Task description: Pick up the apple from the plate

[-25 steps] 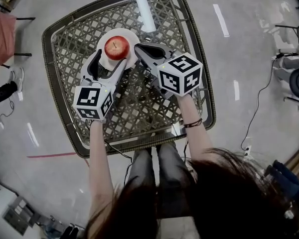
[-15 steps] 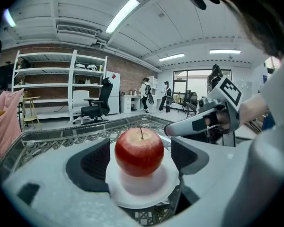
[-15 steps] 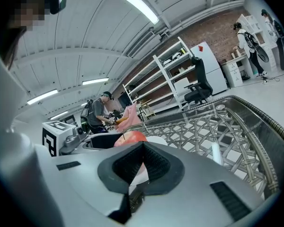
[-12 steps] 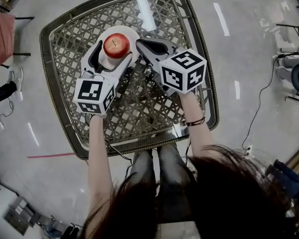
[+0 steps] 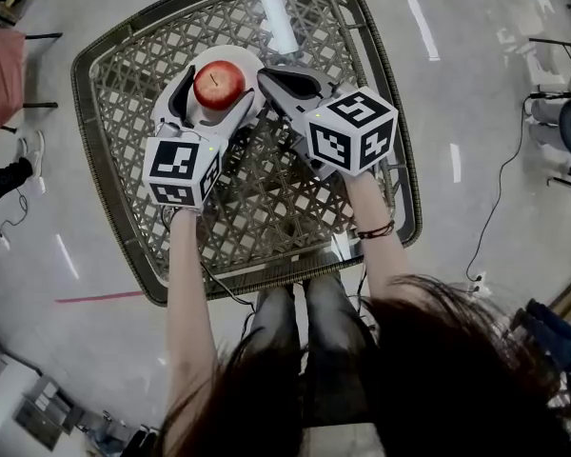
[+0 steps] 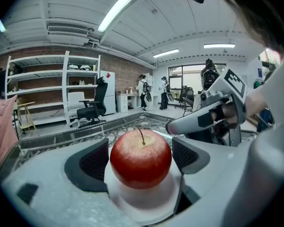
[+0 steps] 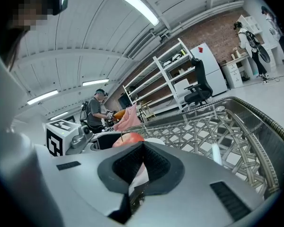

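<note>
Straddling the apple (image 6: 140,159) on its white plate (image 6: 143,204), the left gripper (image 5: 220,88) has just been opening its jaws wide, seemingly clear of it, with the closed, empty right gripper (image 5: 265,75) crowding alongside.

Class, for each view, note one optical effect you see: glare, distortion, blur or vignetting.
Head view: lamp glare streaks the floor. Left gripper view: the apple is sharp and looms large, and the corners go black. Right gripper view: the shelves lean and bow with fisheye distortion, and a mosaic patch sits top left.
</note>
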